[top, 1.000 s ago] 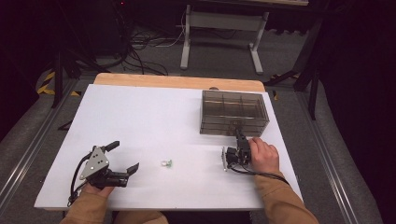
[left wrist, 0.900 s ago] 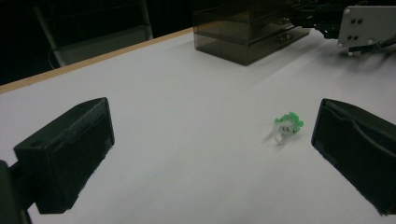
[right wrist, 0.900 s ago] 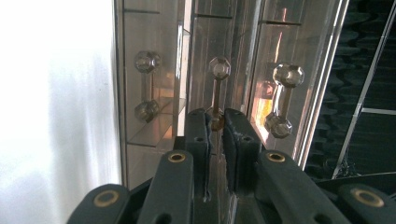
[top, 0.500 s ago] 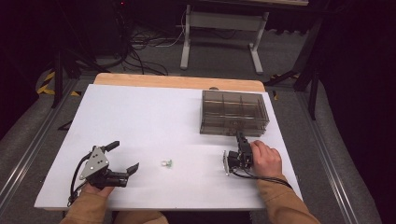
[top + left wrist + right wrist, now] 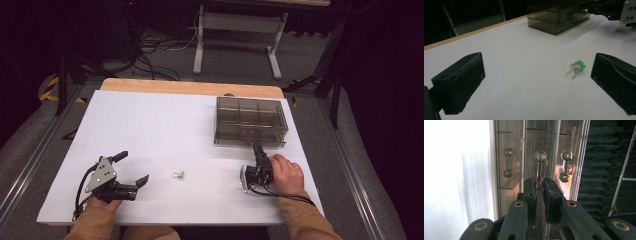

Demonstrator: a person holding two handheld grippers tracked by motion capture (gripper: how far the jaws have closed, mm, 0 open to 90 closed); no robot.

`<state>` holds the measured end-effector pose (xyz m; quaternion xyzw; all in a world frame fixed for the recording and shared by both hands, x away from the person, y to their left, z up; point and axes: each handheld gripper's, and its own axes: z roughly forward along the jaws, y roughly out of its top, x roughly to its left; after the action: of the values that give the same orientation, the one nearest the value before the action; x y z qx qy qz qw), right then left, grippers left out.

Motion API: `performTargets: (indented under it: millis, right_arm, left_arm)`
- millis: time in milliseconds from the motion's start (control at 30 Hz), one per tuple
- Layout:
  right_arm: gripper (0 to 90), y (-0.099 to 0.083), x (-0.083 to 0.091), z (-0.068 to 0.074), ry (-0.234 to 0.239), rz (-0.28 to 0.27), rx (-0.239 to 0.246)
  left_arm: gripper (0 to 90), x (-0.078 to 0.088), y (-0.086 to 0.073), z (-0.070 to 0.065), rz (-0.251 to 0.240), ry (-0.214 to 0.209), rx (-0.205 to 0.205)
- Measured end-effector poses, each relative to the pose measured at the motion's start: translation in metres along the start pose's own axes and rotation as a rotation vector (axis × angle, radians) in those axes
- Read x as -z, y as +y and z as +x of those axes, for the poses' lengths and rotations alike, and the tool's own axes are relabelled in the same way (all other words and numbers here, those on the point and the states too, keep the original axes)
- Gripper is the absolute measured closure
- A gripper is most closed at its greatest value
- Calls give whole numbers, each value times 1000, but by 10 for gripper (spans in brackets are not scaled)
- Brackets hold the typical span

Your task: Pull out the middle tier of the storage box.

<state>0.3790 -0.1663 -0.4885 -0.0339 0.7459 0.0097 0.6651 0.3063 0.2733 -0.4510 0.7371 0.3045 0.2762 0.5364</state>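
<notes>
Your worktop [image 5: 165, 130] is the one bright thing in the high view; the floor and room around it sink into near black, and the whole frame is soft and a little grainy. In the left gripper view the light falls evenly on the white surface, with faint shadows beside the smoky box [image 5: 557, 15] and the small green-and-clear piece [image 5: 577, 68] (itself slightly smeared). Your near tongs [image 5: 541, 82] are blurred there. In the right gripper view the white at left is blown out with glare, while the clear box front [image 5: 539, 157] catches warm orange reflections.
</notes>
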Motion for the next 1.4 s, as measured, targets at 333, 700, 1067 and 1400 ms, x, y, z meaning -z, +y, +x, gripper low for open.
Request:
performTargets:
  millis: [333, 700, 1067, 1400]
  right_arm:
    - [814, 1, 5, 0, 13, -10, 8]
    - [713, -2, 8, -7, 51, -39, -62]
    - [627, -6, 17, -12, 76, -98, -141]
    - [511, -12, 27, -27, 155, -192, -353]
  left_arm:
    - [2, 0, 0, 0, 1, -2, 1]
    - [2, 0, 0, 0, 1, -2, 1]
    - [2, 0, 0, 0, 1, -1, 0]
    - [2, 0, 0, 0, 0, -2, 0]
